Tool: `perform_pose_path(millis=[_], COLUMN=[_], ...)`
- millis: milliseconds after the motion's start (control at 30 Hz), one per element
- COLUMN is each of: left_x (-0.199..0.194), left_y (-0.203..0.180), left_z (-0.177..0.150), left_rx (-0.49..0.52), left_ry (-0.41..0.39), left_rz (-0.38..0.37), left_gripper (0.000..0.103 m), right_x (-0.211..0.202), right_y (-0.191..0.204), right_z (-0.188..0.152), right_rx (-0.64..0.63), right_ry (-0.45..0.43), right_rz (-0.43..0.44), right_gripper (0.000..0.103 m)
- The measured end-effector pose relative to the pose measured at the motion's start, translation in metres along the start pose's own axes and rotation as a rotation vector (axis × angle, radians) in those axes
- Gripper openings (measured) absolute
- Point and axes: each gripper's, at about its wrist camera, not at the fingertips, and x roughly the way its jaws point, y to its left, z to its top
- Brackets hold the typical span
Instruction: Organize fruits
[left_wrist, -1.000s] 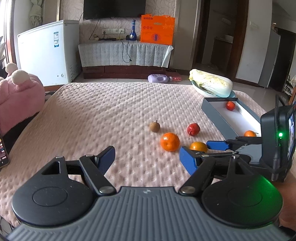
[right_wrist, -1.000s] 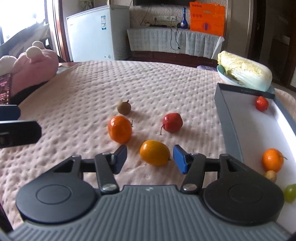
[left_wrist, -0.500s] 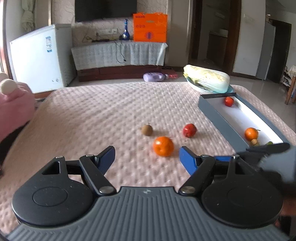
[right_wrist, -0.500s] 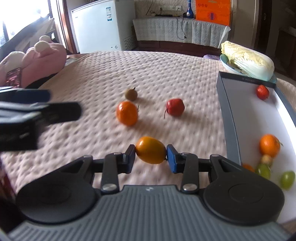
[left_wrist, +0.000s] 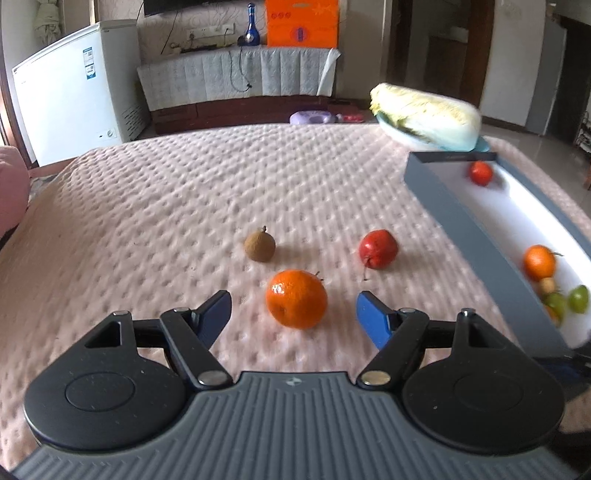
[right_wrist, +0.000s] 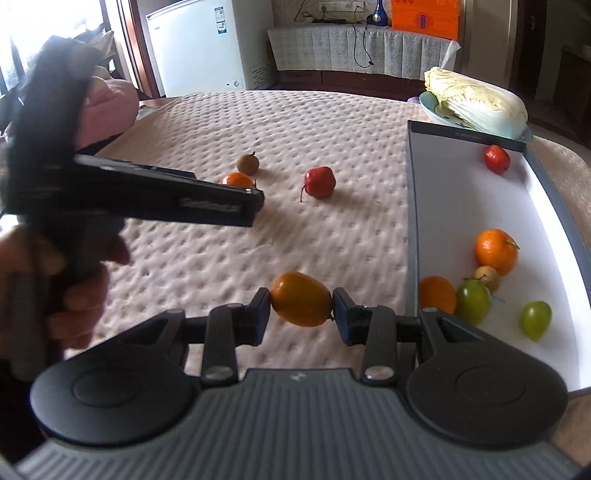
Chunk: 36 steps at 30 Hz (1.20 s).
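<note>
My left gripper (left_wrist: 293, 312) is open, with an orange mandarin (left_wrist: 296, 299) on the pink cloth between its fingertips, untouched. A brown longan (left_wrist: 259, 245) and a small red fruit (left_wrist: 378, 249) lie just beyond. My right gripper (right_wrist: 301, 308) is shut on an oval orange-yellow fruit (right_wrist: 301, 299), held above the cloth beside the grey tray (right_wrist: 413, 206). The tray holds several fruits: a mandarin (right_wrist: 495, 252), green grapes (right_wrist: 535, 319) and a red fruit (right_wrist: 496, 158). The left gripper's body (right_wrist: 147, 194) crosses the right wrist view.
A napa cabbage (left_wrist: 424, 116) lies on a plate beyond the tray's far end. A pink plush toy (right_wrist: 107, 107) sits at the cloth's left edge. A white freezer (left_wrist: 74, 107) and a covered cabinet stand behind the table.
My right gripper closed on the oval orange-yellow fruit and lifted it toward the tray. My left gripper moved forward and right until the mandarin sat between its open fingers.
</note>
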Motion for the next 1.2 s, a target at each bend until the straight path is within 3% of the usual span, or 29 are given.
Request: perform_pose_path(millis=[100,300,533,833,967,1200], left_x=[0.017,0.019,0.012,-0.014,-0.04,-0.107], left_y=[-0.002,-0.009,-0.007,0.005,0.012,0.01], left_z=[-0.001,0.0,-0.001,-0.005,-0.009,-0.029], left_rx=[0.007,0.011,-0.013,-0.021,-0.059,-0.015], left_ry=[0.038,0.014,0.024,-0.005,-0.024,-0.057], left_rz=[0.027,0.012,-0.026,-0.01,-0.016,-0.019], left_gripper=[0.068,0.044,0.043,0.043,0.043,0.043], right_x=[-0.001,-0.005,-0.006,-0.002,-0.001,-0.013], right_y=[-0.003,-0.006,-0.007,-0.003,0.002,0.014], right_z=[-0.001,0.001,0.003,0.005,0.007,0.004], right_rx=[0.002,0.007,0.014,0.014,0.02,0.007], right_ry=[0.003,-0.015,-0.026,-0.032,-0.035,-0.055], right_rz=[0.002,0.011,0.015,0.01,0.021,0.051], right_gripper=[0.04,0.04,0.04,0.04,0.04,0.04])
